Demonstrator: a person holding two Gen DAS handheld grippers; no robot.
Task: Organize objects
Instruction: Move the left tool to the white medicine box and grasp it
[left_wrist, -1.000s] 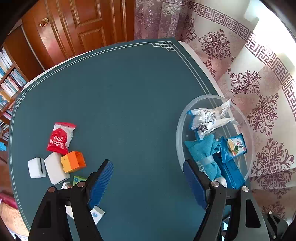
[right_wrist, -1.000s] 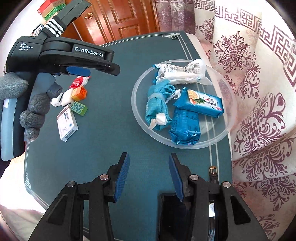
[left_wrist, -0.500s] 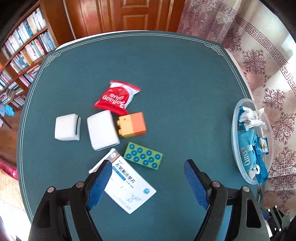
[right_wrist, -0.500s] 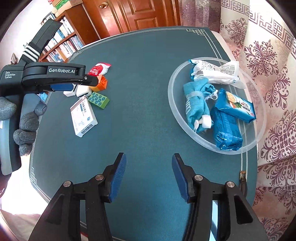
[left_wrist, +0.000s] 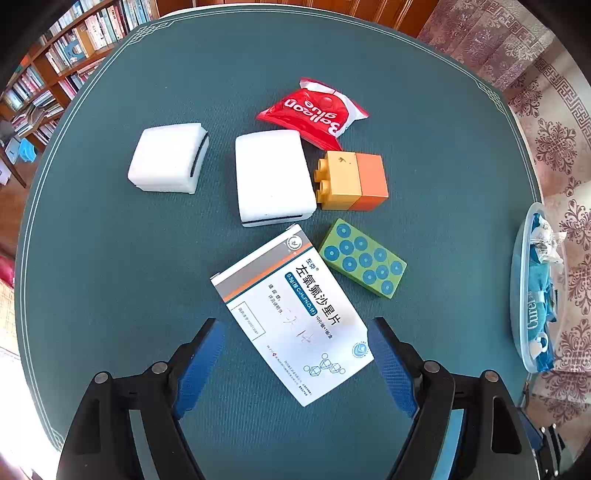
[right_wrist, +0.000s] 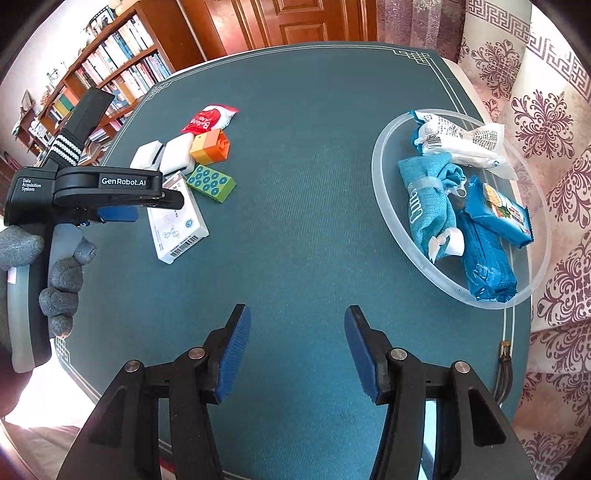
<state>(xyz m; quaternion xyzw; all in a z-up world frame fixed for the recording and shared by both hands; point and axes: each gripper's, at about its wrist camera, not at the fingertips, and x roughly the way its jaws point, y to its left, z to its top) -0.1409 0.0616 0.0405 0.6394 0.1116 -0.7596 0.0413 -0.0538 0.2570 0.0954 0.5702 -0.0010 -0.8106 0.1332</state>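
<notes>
Clutter crowds the flat white medicine box (left_wrist: 291, 314) on the teal table (left_wrist: 147, 277): green studded block (left_wrist: 364, 257) just beside it, white foam pad (left_wrist: 273, 181) at its corner. Left gripper (left_wrist: 295, 365) hangs wide open over it; right gripper (right_wrist: 295, 347), parted, holds nothing, its jaws having just been opening.

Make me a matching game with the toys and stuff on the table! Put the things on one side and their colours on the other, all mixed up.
Things:
1. studded flat block
2. glue packet
3. sponge
4. rolled towel

Colours:
A. white
B. blue
C. green
D. red

Pairs: 1-C, 2-D, 3-A, 4-B
</notes>
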